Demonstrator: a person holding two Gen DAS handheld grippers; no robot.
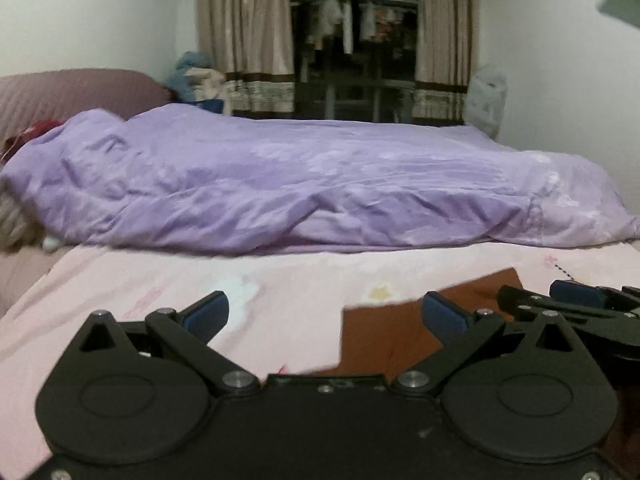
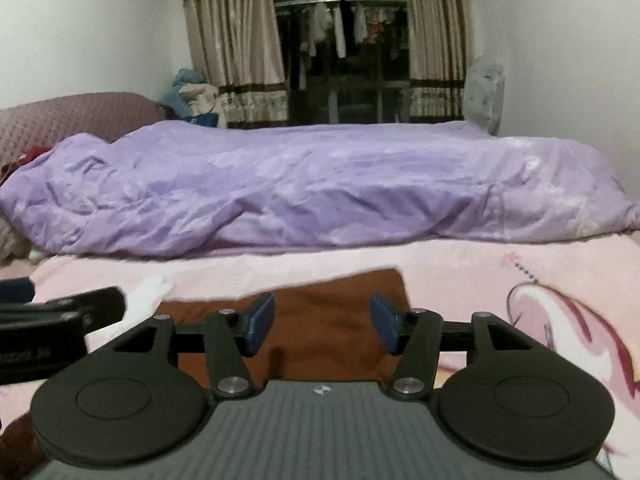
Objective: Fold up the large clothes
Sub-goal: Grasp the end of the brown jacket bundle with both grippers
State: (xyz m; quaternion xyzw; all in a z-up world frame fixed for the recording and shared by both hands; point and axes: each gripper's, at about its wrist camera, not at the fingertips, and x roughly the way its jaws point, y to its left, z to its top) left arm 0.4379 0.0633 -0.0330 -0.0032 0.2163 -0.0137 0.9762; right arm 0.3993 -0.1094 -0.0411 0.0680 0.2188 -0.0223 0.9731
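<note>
Bedding fills both views. Left wrist view: the left gripper (image 1: 326,312) stands wide open with nothing between its pads, above a pink printed sheet (image 1: 160,276). The brown garment (image 1: 380,336) lies flat on the sheet, under the right pad. A purple duvet (image 1: 300,176) lies behind it, before beige curtains (image 1: 244,36).

Right wrist view: the right gripper (image 2: 322,326) is partly open and holds nothing; the brown garment (image 2: 320,304) lies beneath its pads. White walls (image 2: 80,20) flank the window.

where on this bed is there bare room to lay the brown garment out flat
Free: the pink sheet strip between the purple duvet and the brown garment, widest left of it. Crowded: the duvet fills the far half; pillows bunch at far left.
</note>
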